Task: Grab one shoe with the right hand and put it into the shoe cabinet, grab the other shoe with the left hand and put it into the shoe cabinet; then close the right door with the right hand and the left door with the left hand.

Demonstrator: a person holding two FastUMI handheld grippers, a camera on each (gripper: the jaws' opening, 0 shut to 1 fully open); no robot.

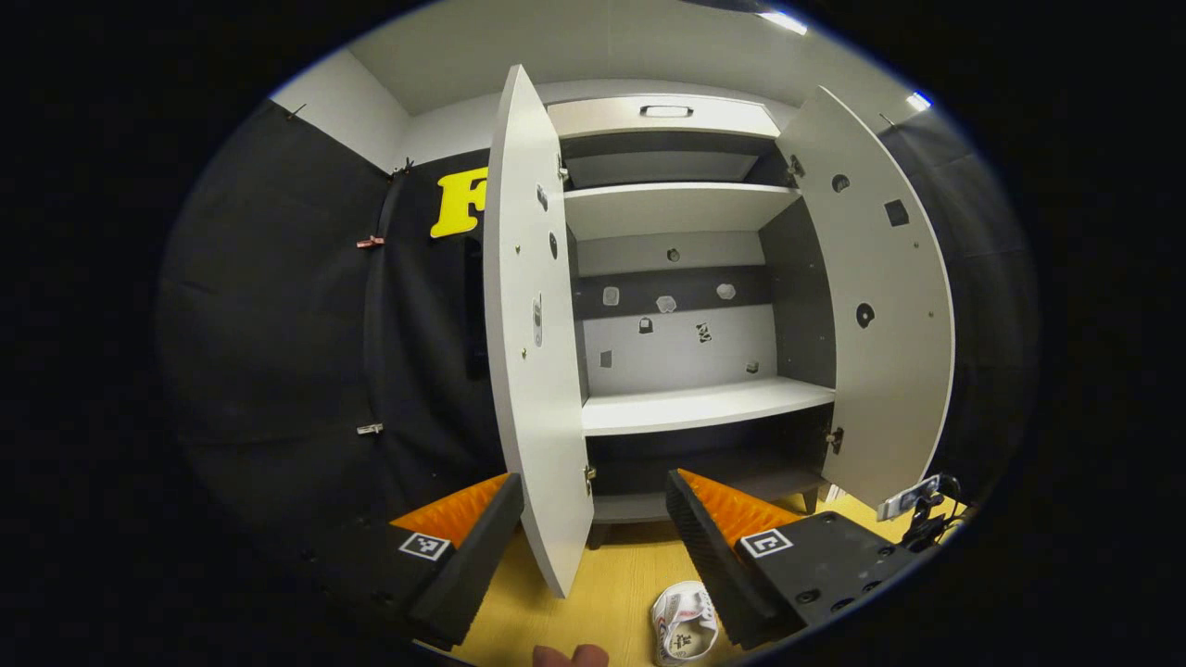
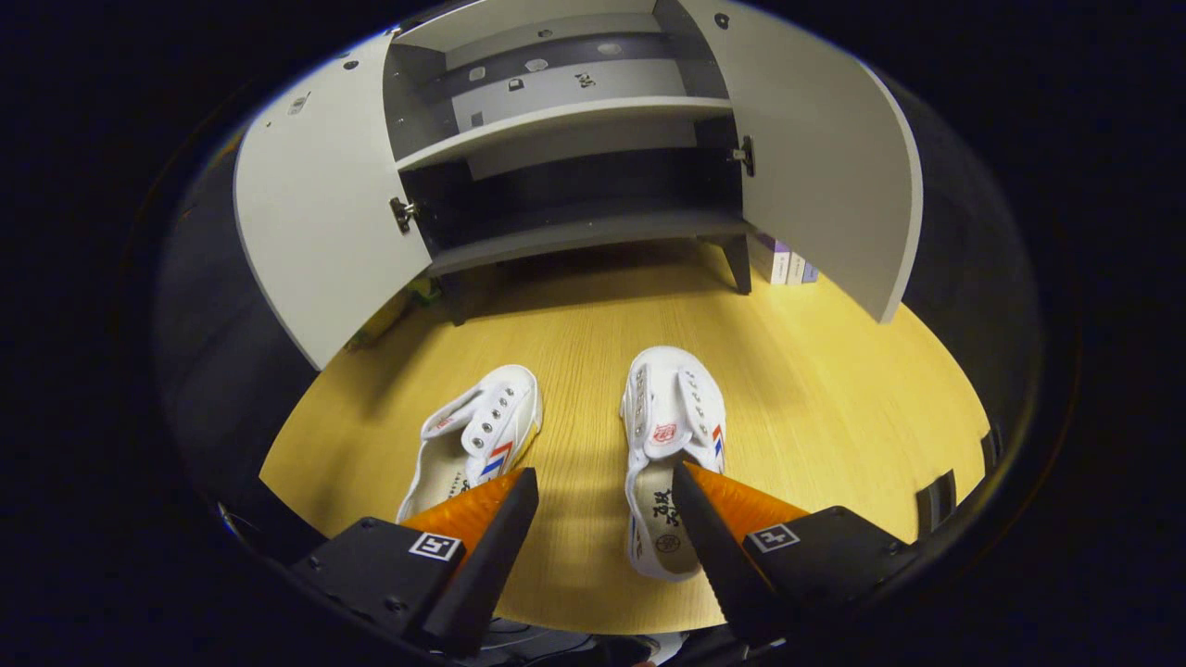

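Two white canvas shoes lie on the wooden floor in the right gripper view: the left shoe (image 2: 474, 435) and the right shoe (image 2: 665, 445), toes toward the cabinet. My right gripper (image 2: 604, 482) hovers open above them, its right finger over the right shoe's heel. The shoe cabinet (image 2: 574, 120) stands behind with both doors open. In the left gripper view my left gripper (image 1: 593, 496) is open, facing the cabinet (image 1: 695, 403), its left finger beyond the left door (image 1: 533, 306). One white shoe (image 1: 684, 622) shows at the bottom.
The cabinet's right door (image 1: 885, 306) swings wide. Small boxes (image 2: 788, 264) sit on the floor behind the right door. A dark device with cables (image 1: 922, 509) sits at the right floor edge. Fingertips of a hand (image 1: 570, 656) show at the bottom.
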